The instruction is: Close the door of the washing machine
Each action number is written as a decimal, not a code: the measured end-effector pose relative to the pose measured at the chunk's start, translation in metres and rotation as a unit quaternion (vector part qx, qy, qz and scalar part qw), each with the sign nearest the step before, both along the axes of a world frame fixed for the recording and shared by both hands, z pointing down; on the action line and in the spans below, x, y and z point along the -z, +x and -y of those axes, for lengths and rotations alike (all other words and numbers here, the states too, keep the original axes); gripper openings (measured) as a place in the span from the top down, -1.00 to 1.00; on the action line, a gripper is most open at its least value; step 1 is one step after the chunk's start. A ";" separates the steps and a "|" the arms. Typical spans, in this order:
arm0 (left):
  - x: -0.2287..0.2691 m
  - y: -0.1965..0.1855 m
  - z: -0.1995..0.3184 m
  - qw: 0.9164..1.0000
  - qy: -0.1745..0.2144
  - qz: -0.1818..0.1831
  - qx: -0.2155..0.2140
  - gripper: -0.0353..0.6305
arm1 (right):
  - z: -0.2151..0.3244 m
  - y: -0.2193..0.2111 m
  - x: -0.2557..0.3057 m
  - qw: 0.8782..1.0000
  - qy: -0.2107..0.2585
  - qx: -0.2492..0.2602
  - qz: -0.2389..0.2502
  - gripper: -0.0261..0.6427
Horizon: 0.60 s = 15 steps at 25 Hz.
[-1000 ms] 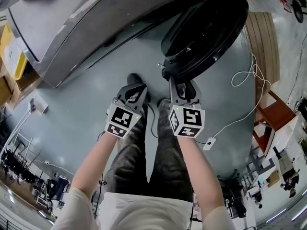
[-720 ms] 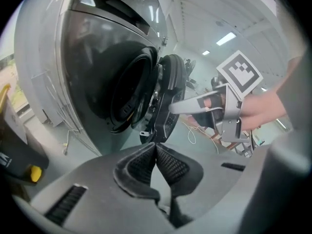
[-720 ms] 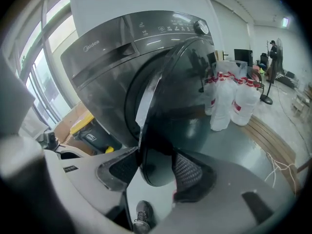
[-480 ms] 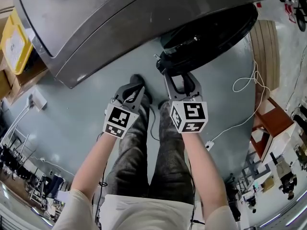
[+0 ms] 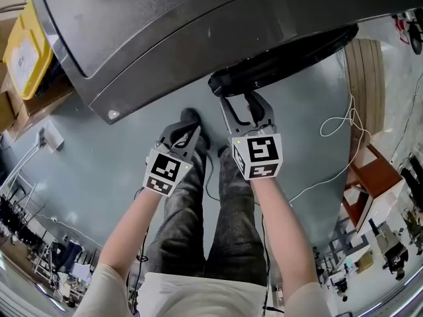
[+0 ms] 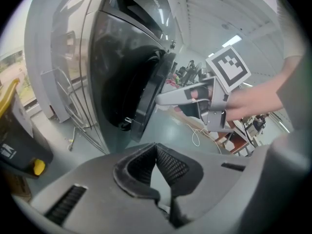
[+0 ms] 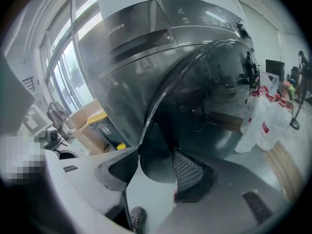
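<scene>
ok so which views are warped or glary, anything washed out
Head view: strong fisheye, the floor curves, soft sheen on the washing machine. Left gripper view: dark rounded corners, ceiling light flares. Right gripper view: the door glass mirrors the room, windows wash out.

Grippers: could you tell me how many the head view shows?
2: the left gripper, shut, above the floor; the right gripper, whose jaws have just been opening, the edge of the washing machine door between them.
</scene>
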<state>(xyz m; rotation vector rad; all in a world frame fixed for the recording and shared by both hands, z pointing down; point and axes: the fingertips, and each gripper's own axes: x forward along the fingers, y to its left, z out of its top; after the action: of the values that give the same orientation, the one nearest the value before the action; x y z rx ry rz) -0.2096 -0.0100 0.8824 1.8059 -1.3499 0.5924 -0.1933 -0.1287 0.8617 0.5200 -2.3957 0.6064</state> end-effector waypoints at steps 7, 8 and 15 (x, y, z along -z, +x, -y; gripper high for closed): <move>-0.004 -0.003 -0.005 1.000 -0.003 0.000 0.013 0.87 | 0.004 -0.019 -0.001 0.999 0.032 0.041 0.001 0.21; -0.004 -0.002 -0.005 1.000 -0.003 -0.001 0.013 0.87 | 0.005 -0.021 -0.001 0.998 0.037 0.047 0.000 0.21; -0.007 -0.004 -0.006 1.000 -0.007 -0.002 0.022 0.87 | 0.015 -0.027 -0.004 0.997 0.057 0.045 -0.008 0.33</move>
<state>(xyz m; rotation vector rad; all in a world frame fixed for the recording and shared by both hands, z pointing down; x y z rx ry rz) -0.2136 -0.0037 0.8895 1.7616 -1.3760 0.5723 -0.2204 -0.1436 0.8660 0.4595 -2.4337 0.4258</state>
